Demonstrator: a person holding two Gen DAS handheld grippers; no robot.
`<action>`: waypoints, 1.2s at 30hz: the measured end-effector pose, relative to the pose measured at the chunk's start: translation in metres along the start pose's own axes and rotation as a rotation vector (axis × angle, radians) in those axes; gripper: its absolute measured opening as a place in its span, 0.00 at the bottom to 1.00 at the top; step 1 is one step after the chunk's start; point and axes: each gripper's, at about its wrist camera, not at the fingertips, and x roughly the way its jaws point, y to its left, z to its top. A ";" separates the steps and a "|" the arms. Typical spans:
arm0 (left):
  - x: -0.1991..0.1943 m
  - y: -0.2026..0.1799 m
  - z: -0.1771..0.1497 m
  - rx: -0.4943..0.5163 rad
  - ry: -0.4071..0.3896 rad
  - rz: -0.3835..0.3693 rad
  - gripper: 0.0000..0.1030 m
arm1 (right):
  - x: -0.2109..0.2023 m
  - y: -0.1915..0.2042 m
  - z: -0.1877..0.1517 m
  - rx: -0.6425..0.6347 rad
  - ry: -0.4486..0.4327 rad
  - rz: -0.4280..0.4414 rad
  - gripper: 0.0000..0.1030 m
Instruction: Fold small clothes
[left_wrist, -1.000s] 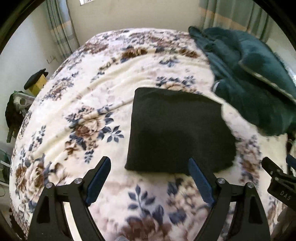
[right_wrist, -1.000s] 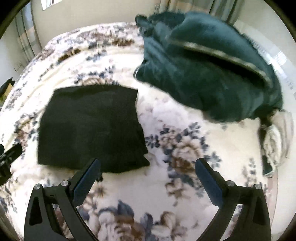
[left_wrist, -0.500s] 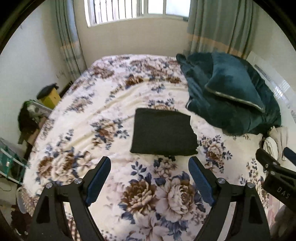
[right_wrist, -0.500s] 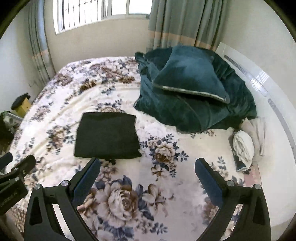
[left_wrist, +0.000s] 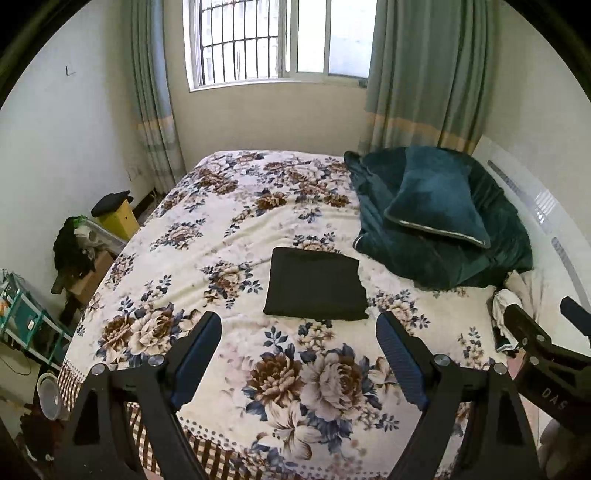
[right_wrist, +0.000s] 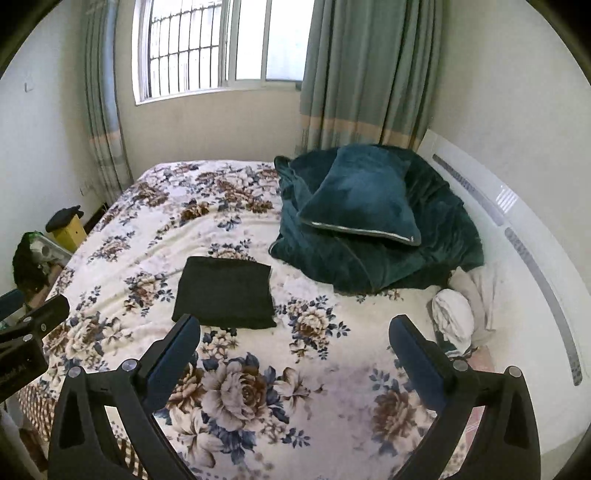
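Note:
A black garment (left_wrist: 316, 284) lies folded into a neat rectangle in the middle of the floral bedspread (left_wrist: 207, 243); the right wrist view shows the same garment (right_wrist: 225, 293) left of centre. My left gripper (left_wrist: 299, 325) hangs open well above and short of it, nothing between its blue pads. My right gripper (right_wrist: 295, 328) is open too and empty, high over the near part of the floral bedspread (right_wrist: 258, 387). Each view catches part of the other gripper at its edge.
A dark teal blanket with a pillow (left_wrist: 436, 206) is heaped at the bed's right side, below a white headboard (right_wrist: 517, 236). A crumpled white cloth (right_wrist: 454, 314) lies near it. Boxes and a yellow bin (left_wrist: 118, 218) crowd the floor at left. Window and curtains behind.
Both grippers have risen and pulled back from the folded black garment, which now looks far smaller. The window and walls have come into view. The garment itself has not moved.

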 end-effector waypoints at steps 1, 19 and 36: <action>-0.006 0.000 -0.001 -0.002 -0.006 0.000 0.83 | -0.007 -0.001 -0.001 0.000 -0.006 0.003 1.00; -0.051 -0.008 -0.014 -0.010 -0.061 0.007 1.00 | -0.057 -0.021 -0.002 -0.004 -0.058 0.021 1.00; -0.057 -0.006 -0.017 -0.015 -0.065 0.028 1.00 | -0.059 -0.025 -0.004 -0.013 -0.058 0.053 1.00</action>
